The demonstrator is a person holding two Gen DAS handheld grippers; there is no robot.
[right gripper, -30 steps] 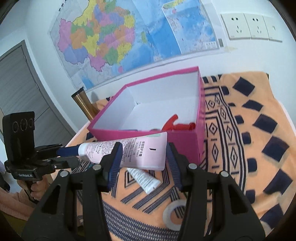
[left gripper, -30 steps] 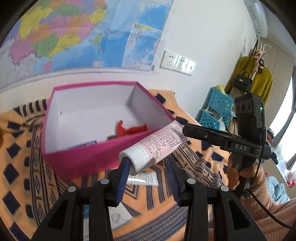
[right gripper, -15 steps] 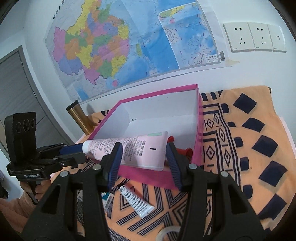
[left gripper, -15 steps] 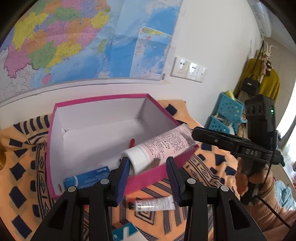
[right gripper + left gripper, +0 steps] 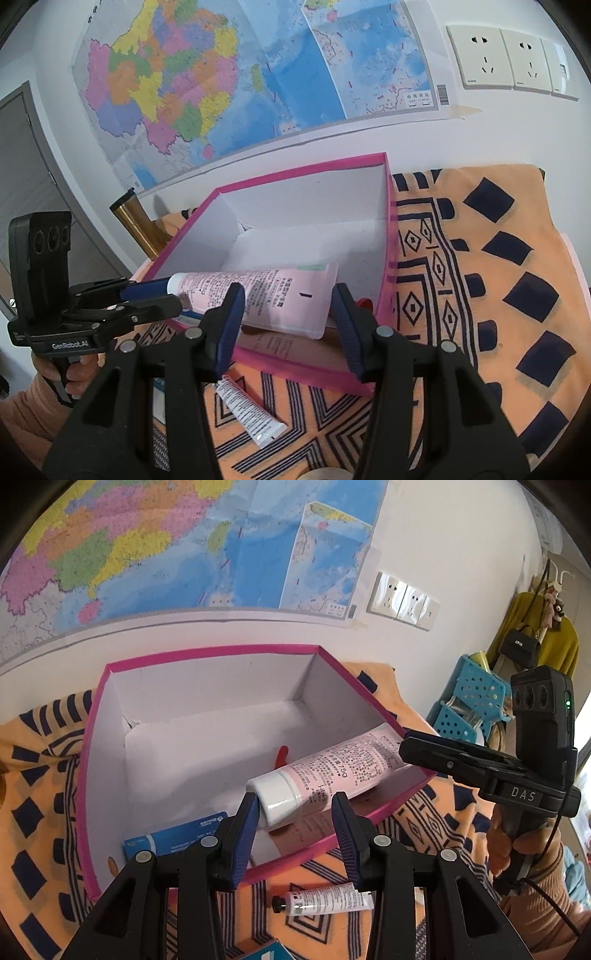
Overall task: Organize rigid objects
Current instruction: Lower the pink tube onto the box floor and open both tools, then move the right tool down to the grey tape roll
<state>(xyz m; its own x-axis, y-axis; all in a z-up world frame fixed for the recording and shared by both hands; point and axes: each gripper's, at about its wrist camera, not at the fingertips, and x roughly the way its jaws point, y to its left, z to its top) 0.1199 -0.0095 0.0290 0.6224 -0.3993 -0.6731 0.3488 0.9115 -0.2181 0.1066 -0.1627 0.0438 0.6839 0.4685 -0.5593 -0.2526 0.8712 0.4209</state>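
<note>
The pink tube (image 5: 332, 771) reads "75g"; the gripper bodies read "DAS" (image 5: 522, 794) and "GenRobot.AI" (image 5: 70, 345).

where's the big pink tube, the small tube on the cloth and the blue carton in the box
pink tube (image 5: 340, 771), left wrist view, printed body
small tube (image 5: 251, 413), right wrist view, middle of body
blue carton (image 5: 177, 834), left wrist view, top face

Both hand-held grippers are level, pointing toward each other: left hand-held gripper (image 5: 293, 818) and right hand-held gripper (image 5: 286, 312) each spread wide.
</note>
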